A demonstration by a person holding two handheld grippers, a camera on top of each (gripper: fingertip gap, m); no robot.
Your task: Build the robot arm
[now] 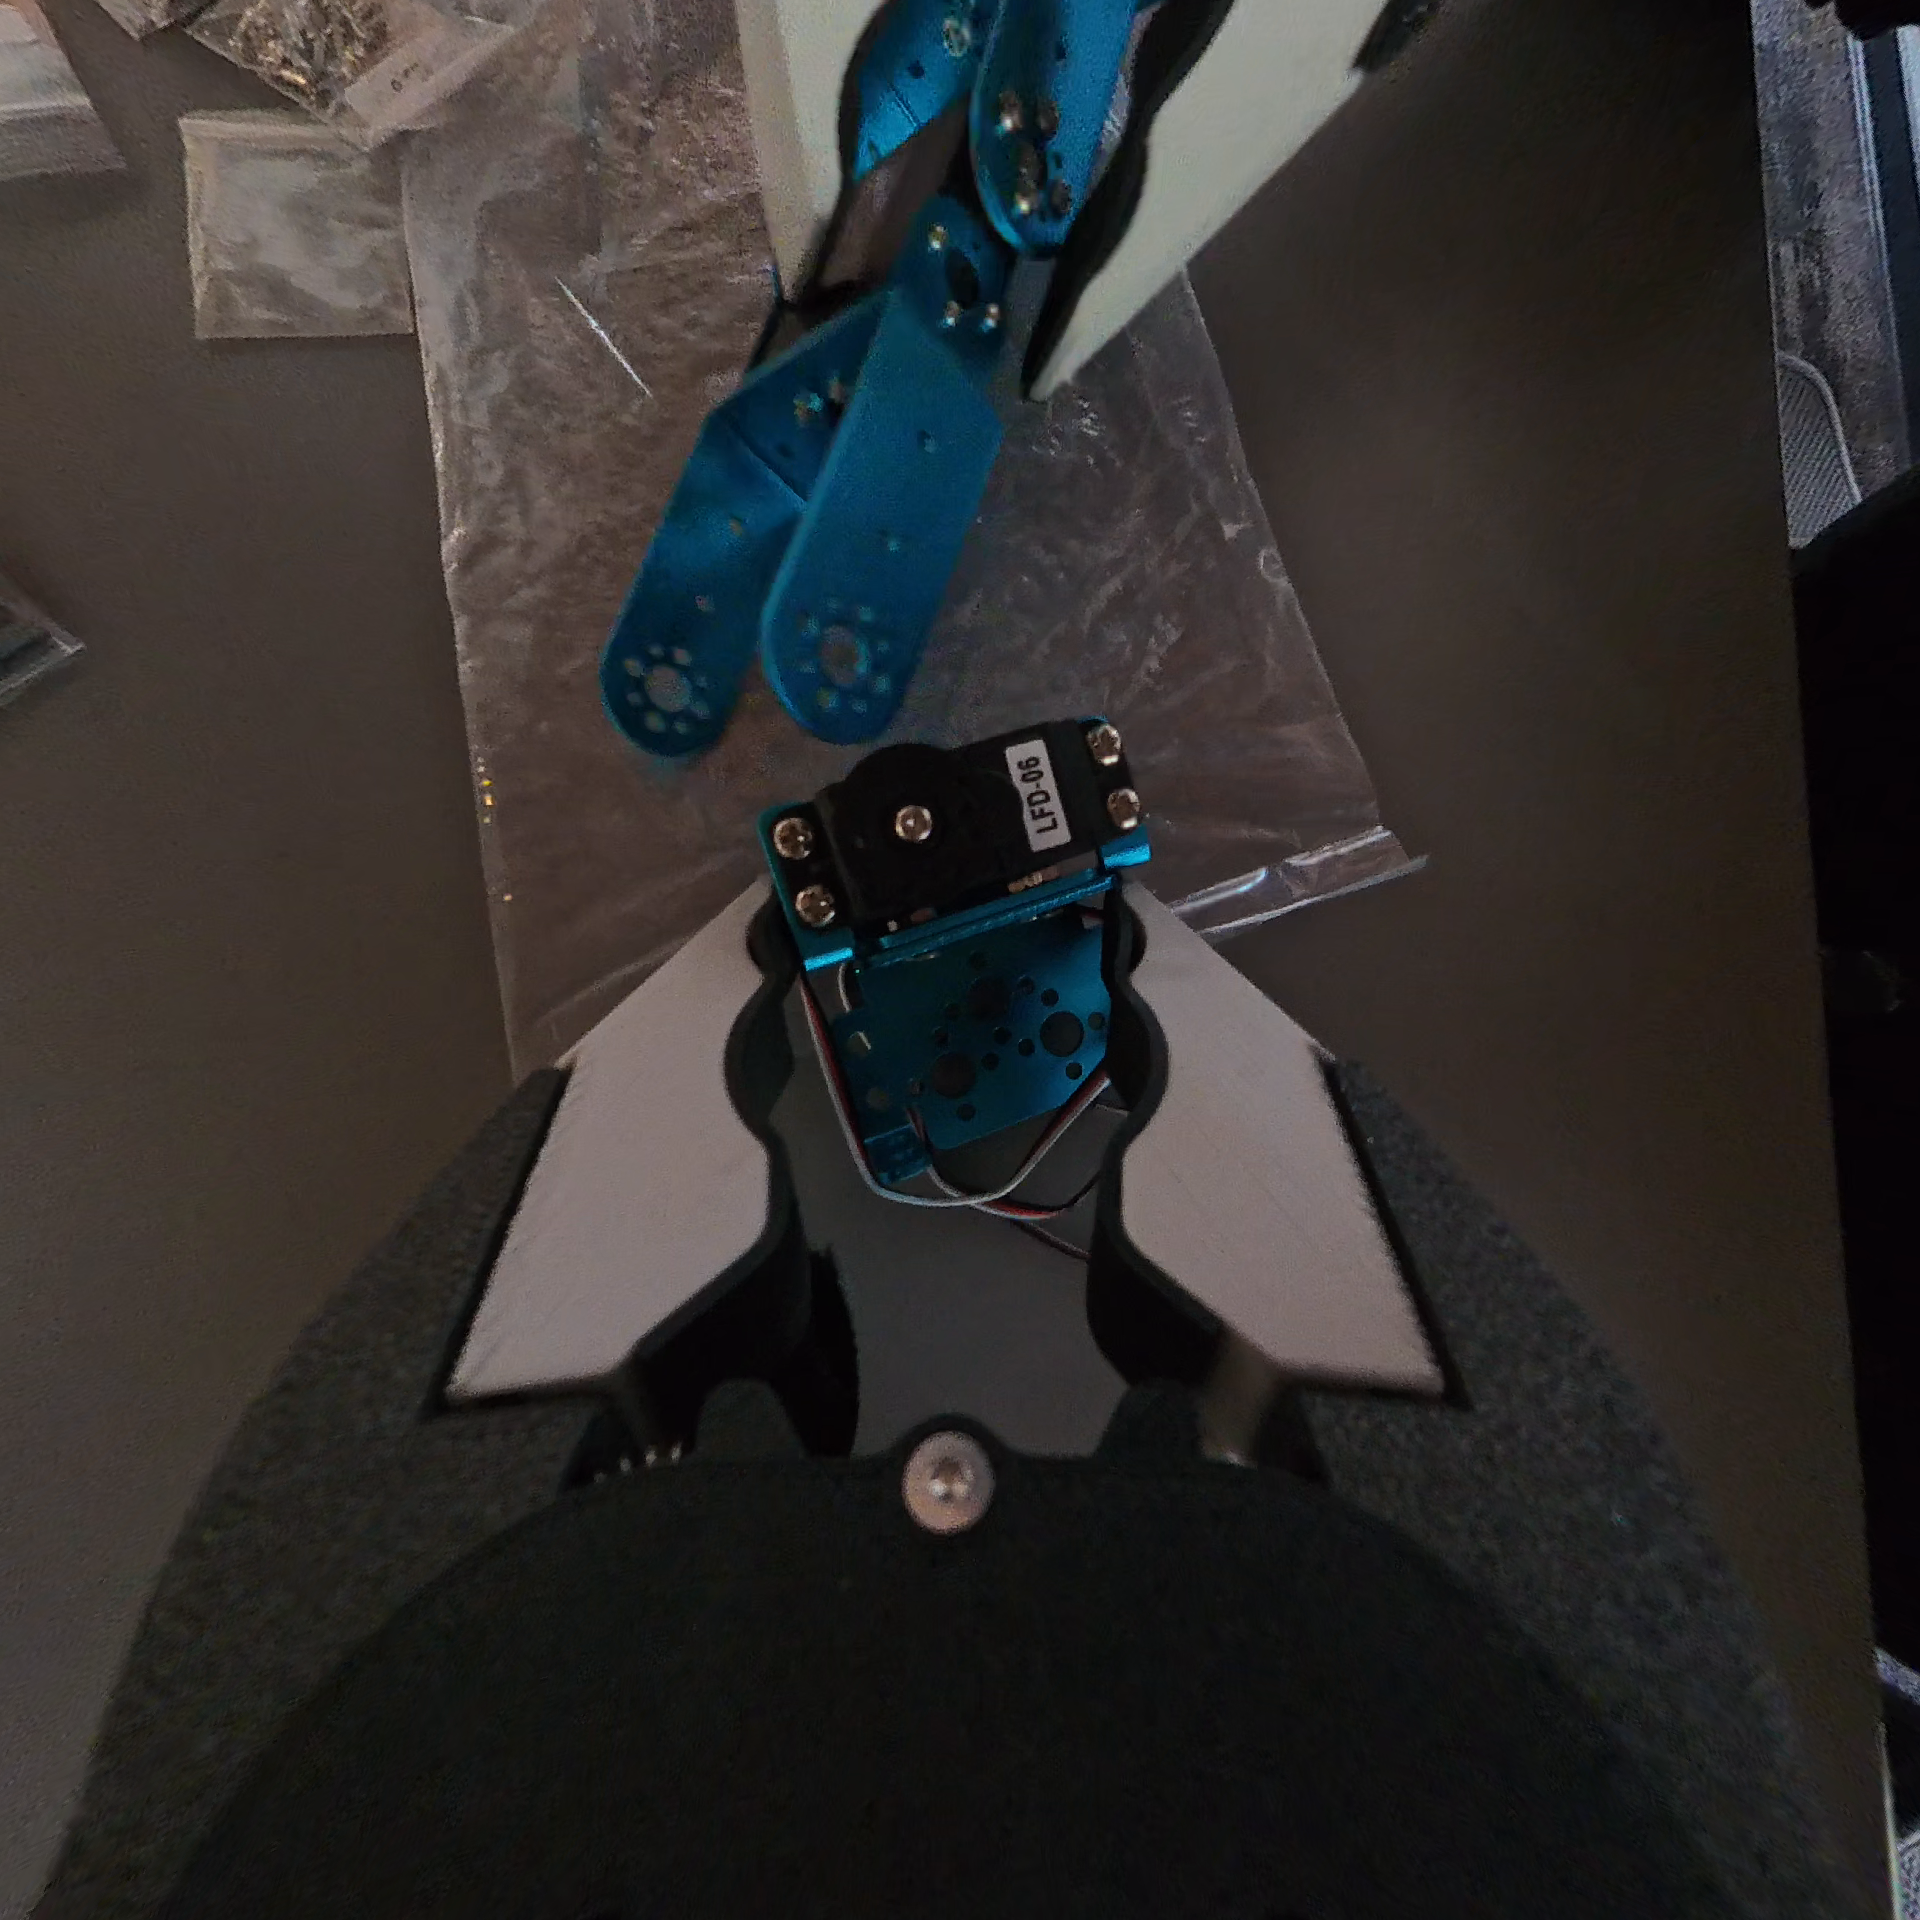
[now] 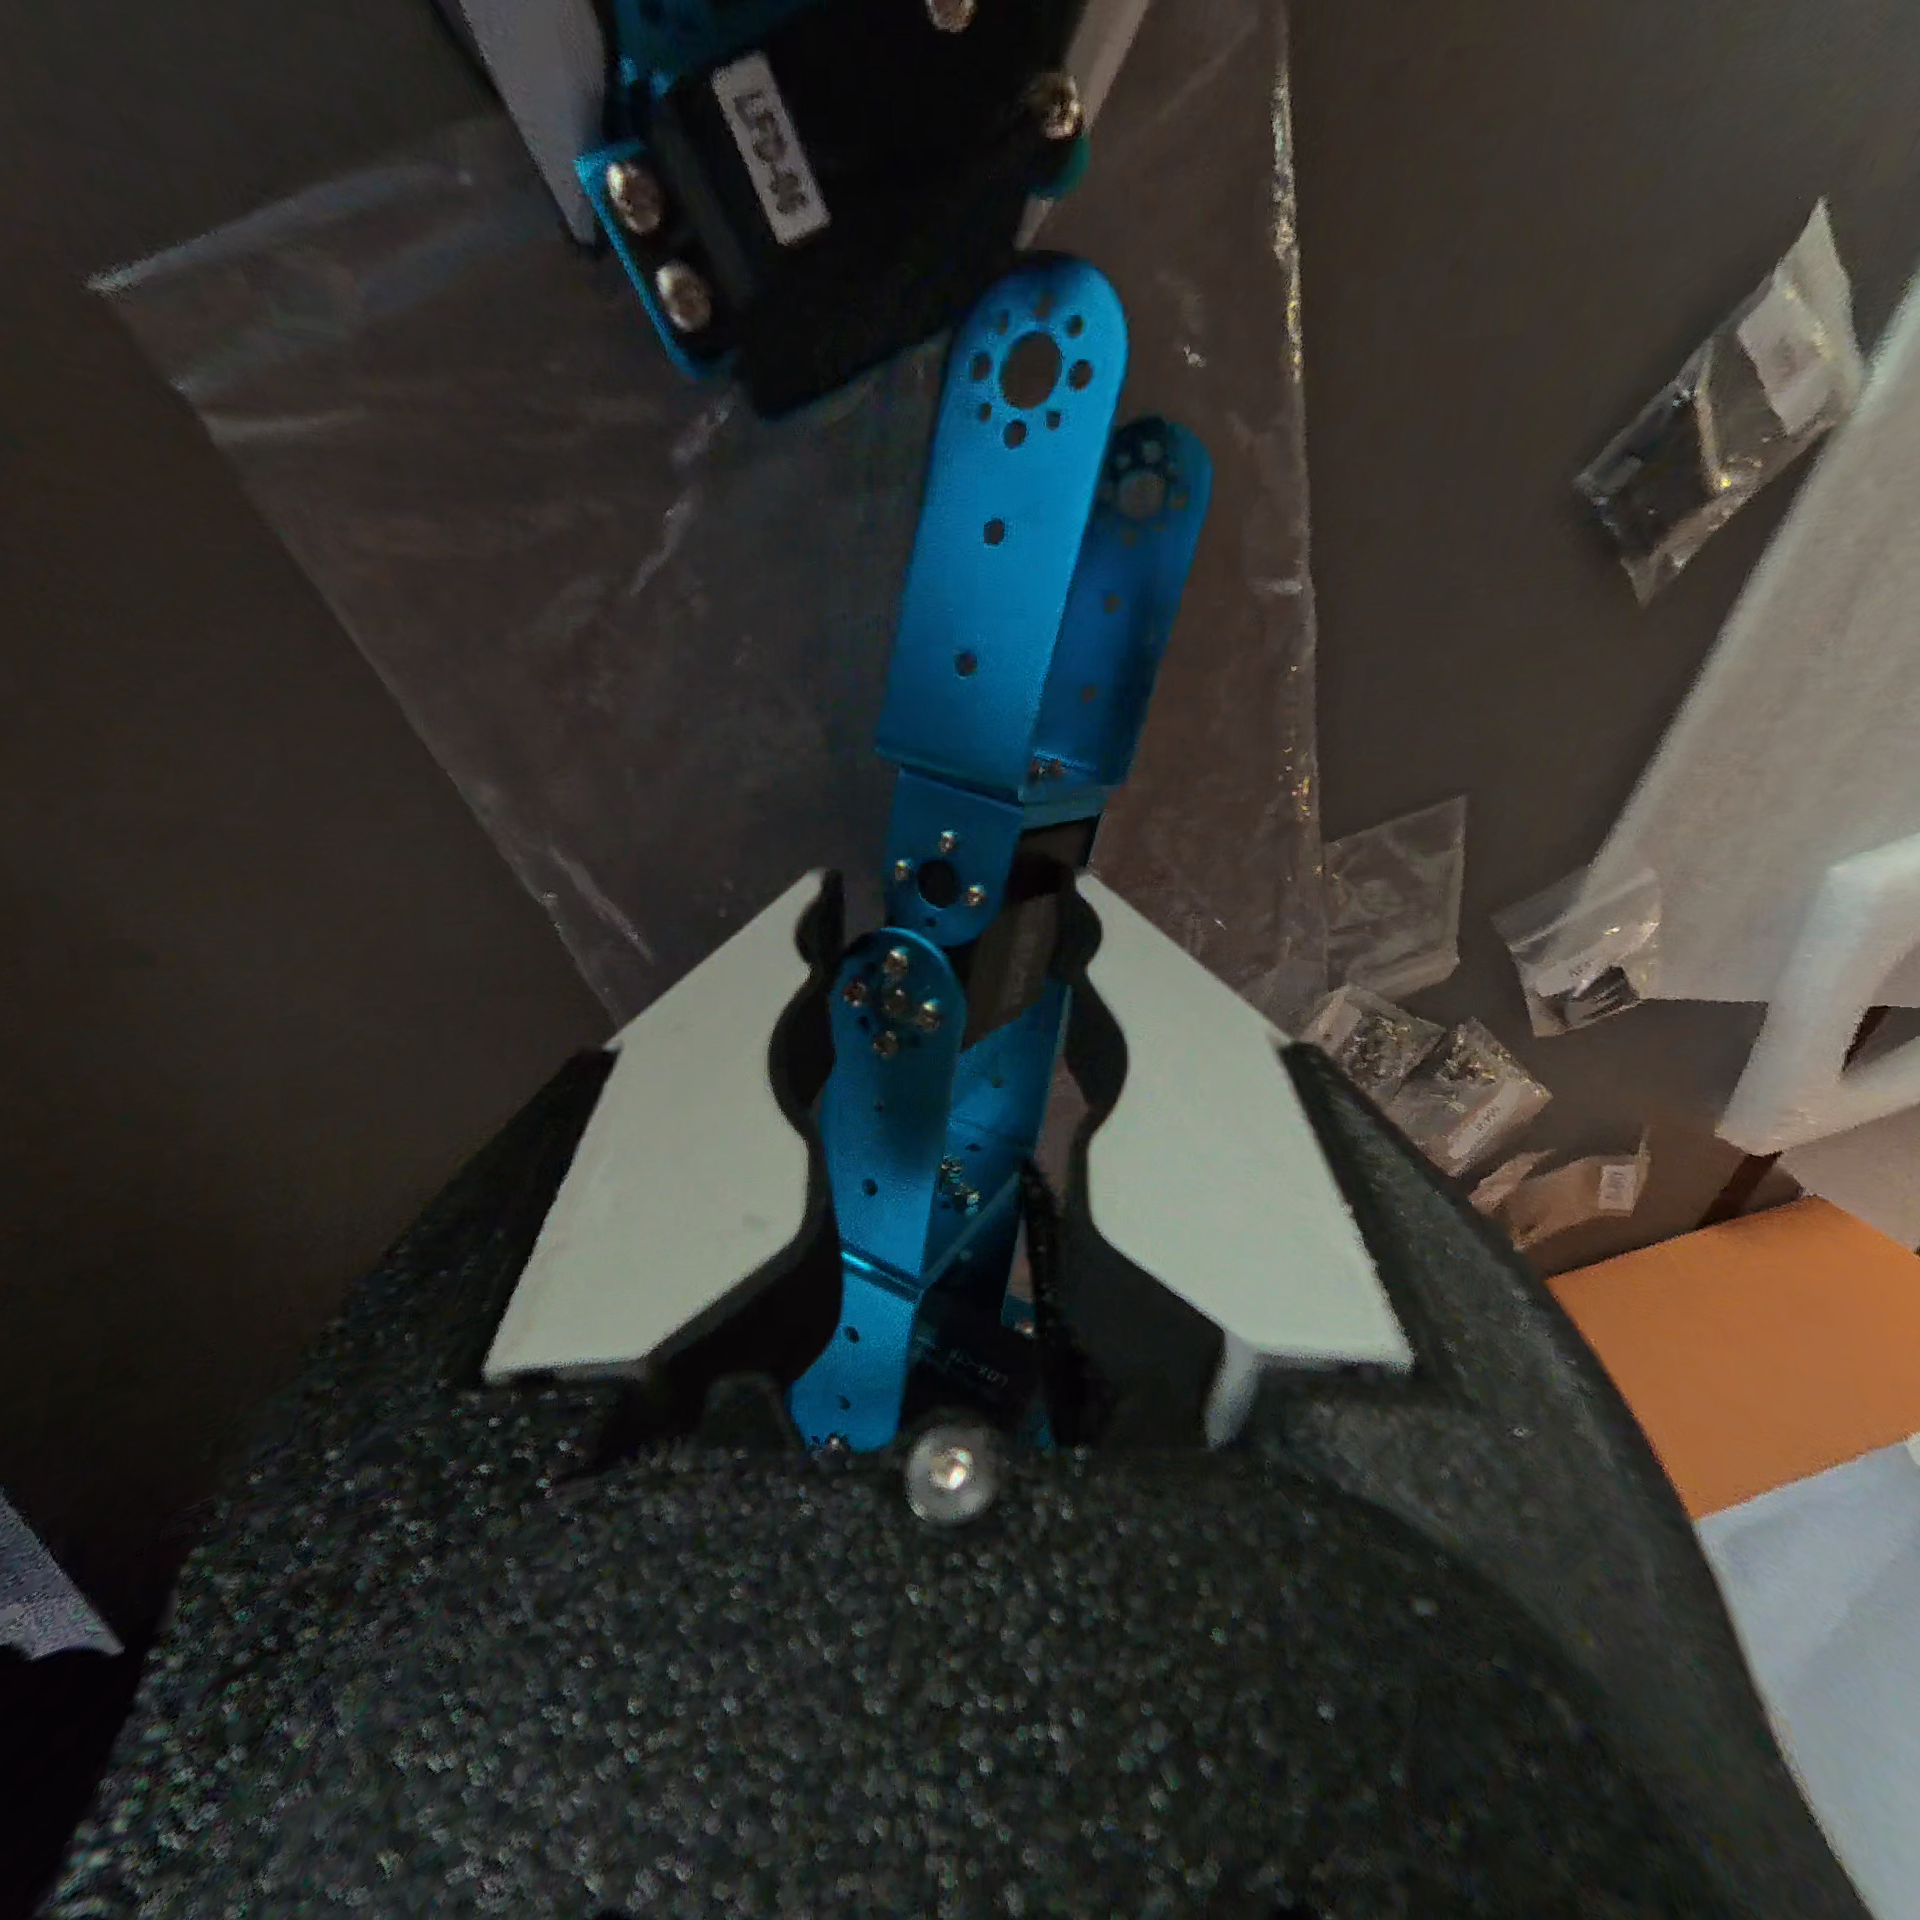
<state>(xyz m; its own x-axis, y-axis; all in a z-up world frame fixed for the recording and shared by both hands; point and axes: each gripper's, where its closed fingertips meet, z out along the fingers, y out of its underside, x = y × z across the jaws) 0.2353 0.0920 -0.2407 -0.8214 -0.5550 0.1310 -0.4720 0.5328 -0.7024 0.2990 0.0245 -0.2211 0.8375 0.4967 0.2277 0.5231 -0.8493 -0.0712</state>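
Observation:
My left gripper [image 1: 951, 914] is shut on a black servo in a blue metal bracket [image 1: 956, 831]; its thin wires [image 1: 966, 1184] loop back between the fingers. My right gripper [image 2: 951, 904] is shut on a chain of blue metal brackets [image 2: 997, 582] whose forked end with round hole rings points at the servo. In the left wrist view the bracket chain [image 1: 821, 561] hangs from the right gripper [image 1: 935, 301] at the top, its fork tips just short of the servo. In the right wrist view the servo [image 2: 831, 177] sits at the top, close to the fork tip.
A clear plastic bag [image 1: 1143, 582] lies flat on the dark table [image 1: 208, 935] under both parts. Small bags of screws [image 2: 1434, 1081] and other hardware [image 2: 1714, 416] lie to the right, by white foam [image 2: 1818, 831] and an orange box [image 2: 1714, 1340]. More small bags [image 1: 291, 229] lie at far left. Across from one pair of fingers to the other is roughly 10 cm.

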